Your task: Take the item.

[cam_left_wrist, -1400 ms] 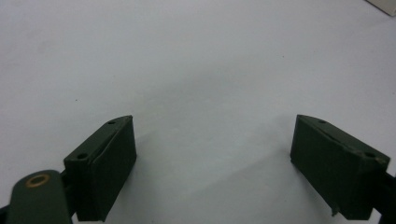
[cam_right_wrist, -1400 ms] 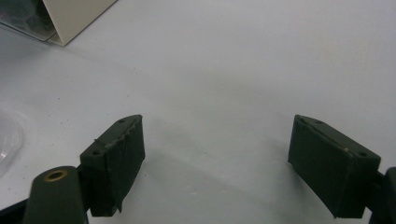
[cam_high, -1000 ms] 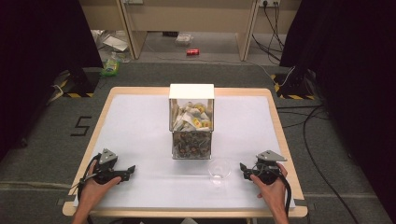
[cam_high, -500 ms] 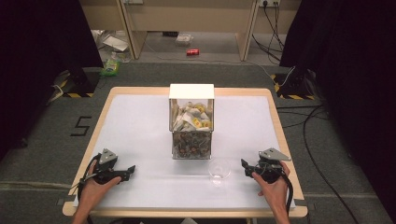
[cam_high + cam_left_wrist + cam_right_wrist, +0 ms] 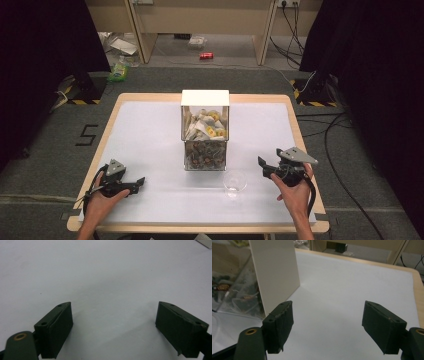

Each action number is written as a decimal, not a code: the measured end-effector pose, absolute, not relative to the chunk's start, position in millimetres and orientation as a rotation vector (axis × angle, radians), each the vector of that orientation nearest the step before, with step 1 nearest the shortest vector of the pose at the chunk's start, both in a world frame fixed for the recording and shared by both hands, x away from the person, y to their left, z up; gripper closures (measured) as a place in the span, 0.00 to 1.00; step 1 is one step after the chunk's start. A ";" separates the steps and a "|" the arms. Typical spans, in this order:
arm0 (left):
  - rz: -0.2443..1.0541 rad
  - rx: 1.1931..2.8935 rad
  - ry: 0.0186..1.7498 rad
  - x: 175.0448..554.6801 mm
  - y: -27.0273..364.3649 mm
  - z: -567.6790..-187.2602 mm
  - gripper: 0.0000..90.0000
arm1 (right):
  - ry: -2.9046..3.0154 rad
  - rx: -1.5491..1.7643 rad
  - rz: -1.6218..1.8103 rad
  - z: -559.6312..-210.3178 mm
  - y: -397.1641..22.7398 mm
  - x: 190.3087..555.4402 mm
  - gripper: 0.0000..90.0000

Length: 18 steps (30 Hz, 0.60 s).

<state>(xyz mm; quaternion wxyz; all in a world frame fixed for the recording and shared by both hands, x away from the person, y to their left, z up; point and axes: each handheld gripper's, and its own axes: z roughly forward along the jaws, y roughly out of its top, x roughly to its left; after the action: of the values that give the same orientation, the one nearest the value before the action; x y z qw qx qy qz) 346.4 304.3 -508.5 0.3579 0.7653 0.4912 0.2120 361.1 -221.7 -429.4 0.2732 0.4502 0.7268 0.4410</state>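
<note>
A box (image 5: 205,132) with a white top and clear walls stands in the middle of the white table mat (image 5: 150,135); paper packets fill its upper part and small dark items its lower part. A small clear cup (image 5: 235,182) sits just in front of its right corner. My left gripper (image 5: 140,181) rests low near the front left, open over bare mat (image 5: 113,305). My right gripper (image 5: 262,167) is lifted off the mat right of the cup, open (image 5: 328,303). Its jaws have just been closing a little with nothing between them, and the box's white side wall (image 5: 275,272) stands ahead to its left.
The table's wooden edge (image 5: 300,140) frames the mat. Beyond the table are a grey floor, cables (image 5: 345,130), a red can (image 5: 206,55) and shelving legs.
The right hand has raised its gripper off the mat, so it stands higher in the high view. The left hand has kept still.
</note>
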 end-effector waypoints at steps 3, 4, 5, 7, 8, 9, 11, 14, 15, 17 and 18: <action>0.547 1.975 1.267 346.4 304.3 -508.5 0.15 | 1.939 1.182 1.211 -416.4 -217.2 361.3 0.30; 0.547 1.975 1.267 346.4 304.3 -508.5 0.15 | 1.936 1.171 1.221 -411.7 -215.3 361.2 0.30; 0.547 1.975 1.267 346.4 304.4 -508.5 0.15 | 1.934 1.155 1.230 -406.8 -213.4 361.0 0.30; 0.547 1.975 1.267 346.4 304.4 -508.5 0.15 | 1.928 1.129 1.247 -396.6 -208.9 360.2 0.30; 0.548 1.979 1.265 346.4 304.6 -508.4 0.15 | 1.923 1.115 1.259 -391.6 -206.4 359.8 0.30; 0.547 1.976 1.266 346.4 304.4 -508.5 0.15 | 1.919 1.102 1.270 -386.6 -203.7 359.3 0.31; 0.547 1.975 1.267 346.4 304.4 -508.5 0.15 | 1.913 1.074 1.295 -376.6 -197.6 357.9 0.31; 0.547 1.975 1.267 346.4 304.4 -508.5 0.15 | 1.910 1.028 1.315 -363.6 -189.0 355.5 0.32; 0.547 1.975 1.266 346.4 304.4 -508.5 0.15 | 1.907 1.016 1.330 -358.5 -185.4 354.1 0.32; 0.548 1.975 1.267 346.4 304.4 -508.5 0.15 | 1.904 0.991 1.344 -351.0 -180.6 351.9 0.33; 0.548 1.975 1.267 346.4 304.4 -508.5 0.15 | 1.904 0.981 1.348 -347.7 -178.5 350.9 0.33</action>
<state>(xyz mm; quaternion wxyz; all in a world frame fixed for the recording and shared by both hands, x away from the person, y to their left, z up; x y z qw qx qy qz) 346.4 304.4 -508.5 0.3580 0.7654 0.4909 0.2122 350.9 -178.5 -347.7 0.3007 0.3696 0.7175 0.5080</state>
